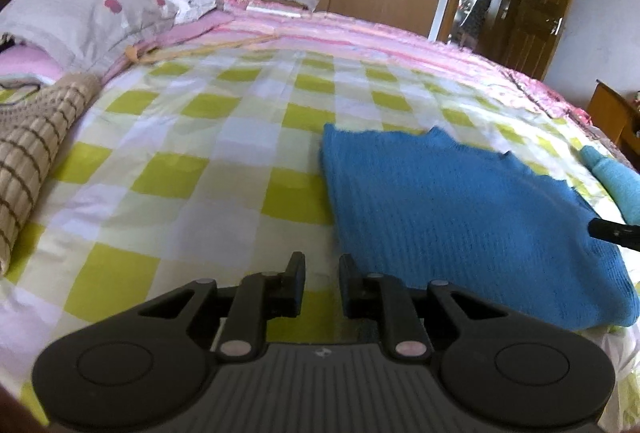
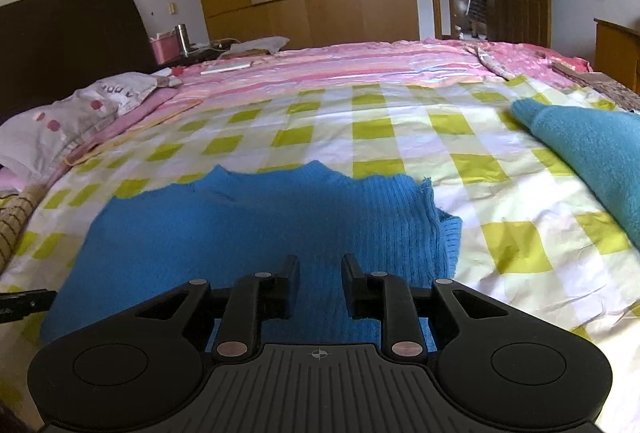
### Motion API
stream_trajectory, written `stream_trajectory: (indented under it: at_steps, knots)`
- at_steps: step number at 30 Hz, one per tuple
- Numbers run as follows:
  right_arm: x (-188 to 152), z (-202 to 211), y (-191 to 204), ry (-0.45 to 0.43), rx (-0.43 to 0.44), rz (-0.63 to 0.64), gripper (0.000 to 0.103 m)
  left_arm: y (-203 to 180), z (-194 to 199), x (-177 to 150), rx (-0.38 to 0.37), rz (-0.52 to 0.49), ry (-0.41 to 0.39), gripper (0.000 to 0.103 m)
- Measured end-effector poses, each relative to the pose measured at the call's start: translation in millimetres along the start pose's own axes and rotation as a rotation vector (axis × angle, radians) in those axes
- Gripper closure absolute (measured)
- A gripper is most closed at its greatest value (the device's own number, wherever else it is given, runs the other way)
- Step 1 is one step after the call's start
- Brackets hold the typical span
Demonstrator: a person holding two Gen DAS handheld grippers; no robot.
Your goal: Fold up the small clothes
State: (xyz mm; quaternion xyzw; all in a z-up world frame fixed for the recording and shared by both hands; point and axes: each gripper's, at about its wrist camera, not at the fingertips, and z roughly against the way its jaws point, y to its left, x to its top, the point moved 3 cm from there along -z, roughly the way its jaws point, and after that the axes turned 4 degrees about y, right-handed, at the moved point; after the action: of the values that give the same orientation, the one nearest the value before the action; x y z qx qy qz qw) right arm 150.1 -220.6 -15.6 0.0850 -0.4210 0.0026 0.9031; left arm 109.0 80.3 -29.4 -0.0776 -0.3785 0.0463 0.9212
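Hovering, I see my left gripper (image 1: pixel 322 283) and right gripper (image 2: pixel 320 283) parted, seemingly holding nothing, over the folded blue knit sweater (image 2: pixel 248 229) on open green-checked bedsheet (image 1: pixel 192 161).

Both tongs held low and level, jaws apart, nothing between them.

The left tongs (image 1: pixel 322 283) point forward with their two black fingers (image 1: pixel 295 283) parallel and a clear gap between them; no cloth sits in that gap. The right tongs (image 2: pixel 320 283) stand the same way, fingers (image 2: pixel 289 283) spread and empty, linkage arms splayed symmetrically to both sides of the ribbed body. In the left wrist view a dark fingertip of the right tongs shows at the right edge; in the right wrist view a black part of the left tongs shows at the left edge, so the two are side by side, apart.
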Motion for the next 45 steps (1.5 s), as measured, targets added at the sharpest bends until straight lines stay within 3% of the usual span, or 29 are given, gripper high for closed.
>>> stream_trajectory:
  at_steps: [3, 8, 15, 18, 24, 28, 31, 35, 45]
  knots:
    - [2.0, -1.2, 6.5, 0.001, 0.013, 0.006, 0.08, -7.8, -0.4, -1.1, -0.003, -0.042, -0.003, 0.079]
    - [-7.0, -15.9, 5.4, 0.078, -0.041, 0.012, 0.079, -16.0, -7.6, -4.6, 0.017, -0.113, 0.012, 0.079]
    - [-4.3, -0.6, -14.8, 0.018, -0.029, -0.057, 0.079, -14.4, -7.9, -5.3, 0.006, -0.102, 0.013, 0.079]
    - [-7.5, -12.7, -24.2, 0.065, -0.076, -0.061, 0.079, -15.2, -12.0, -6.8, 0.027, -0.117, 0.022, 0.079]
    - [-4.9, -5.0, -32.2, 0.031, -0.047, -0.112, 0.079, -19.4, 1.3, -5.5, 0.04, -0.121, -0.023, 0.079]
    - [-5.2, 4.6, -45.6, 0.022, -0.041, -0.145, 0.079, -42.1, 19.5, -5.5, 0.016, -0.188, -0.087, 0.075]
    - [-7.8, 11.3, -59.8, -0.004, -0.027, -0.181, 0.069, -65.1, 20.5, -13.8, -0.005, -0.253, -0.071, 0.074]
    - [-19.0, 0.1, -82.5, 0.029, -0.03, -0.245, 0.067, -97.1, 17.0, -21.7, -0.03, -0.334, -0.052, 0.074]
    - [-18.5, 9.1, -115.3, -0.028, 0.114, -0.339, 0.064, -190.8, 6.7, -45.6, -0.11, -0.599, -0.048, 0.073]
